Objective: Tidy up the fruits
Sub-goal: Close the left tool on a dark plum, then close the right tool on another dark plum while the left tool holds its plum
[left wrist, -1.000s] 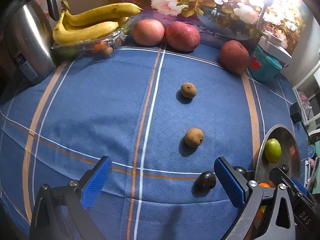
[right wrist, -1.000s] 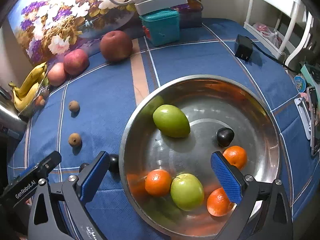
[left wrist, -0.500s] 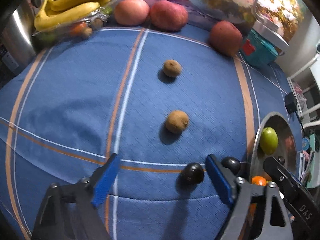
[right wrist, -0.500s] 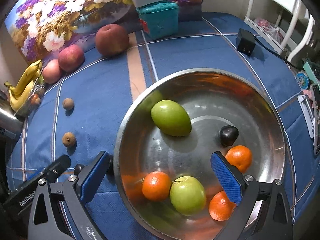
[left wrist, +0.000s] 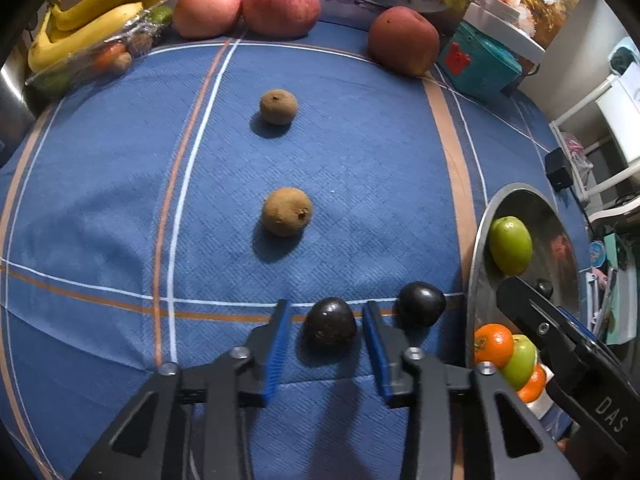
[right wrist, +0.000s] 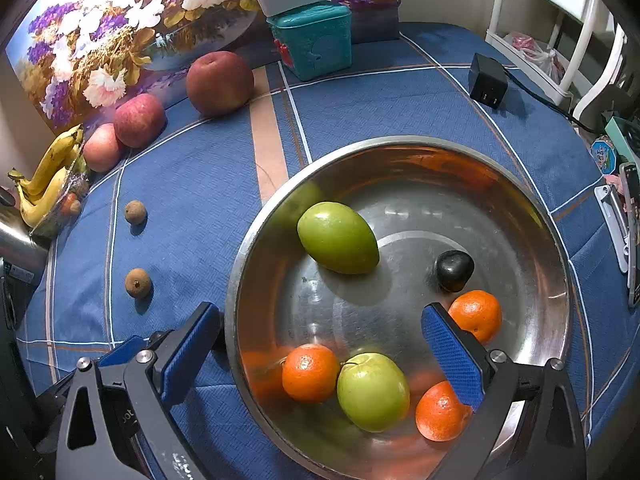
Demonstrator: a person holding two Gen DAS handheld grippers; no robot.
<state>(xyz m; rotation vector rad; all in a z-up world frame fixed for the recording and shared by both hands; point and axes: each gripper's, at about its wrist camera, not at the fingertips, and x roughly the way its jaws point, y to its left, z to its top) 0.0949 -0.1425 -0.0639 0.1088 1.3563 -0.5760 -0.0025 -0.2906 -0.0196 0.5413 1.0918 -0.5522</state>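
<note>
A small dark fruit (left wrist: 330, 327) lies on the blue tablecloth between the blue pads of my left gripper (left wrist: 325, 342). The pads stand close on either side of it with small gaps. A second dark fruit (left wrist: 421, 304) lies just right of it, beside the steel bowl (left wrist: 478, 248). Two brown fruits (left wrist: 286, 211) (left wrist: 278, 106) lie farther out. My right gripper (right wrist: 320, 346) is open and empty above the steel bowl (right wrist: 400, 148), which holds two green fruits (right wrist: 338, 238), three oranges (right wrist: 310, 373) and a dark fruit (right wrist: 455, 270).
Three red apples (left wrist: 403, 40) and bananas (left wrist: 100, 4) on a tray line the table's far edge. A teal box (left wrist: 478, 66) stands at the back right, a steel kettle (right wrist: 16, 246) at the left. A black adapter (right wrist: 488, 86) lies beyond the bowl.
My left gripper has moved forward and down to the dark fruit and its jaws have narrowed around it. My right gripper has shifted slightly over the bowl, still open.
</note>
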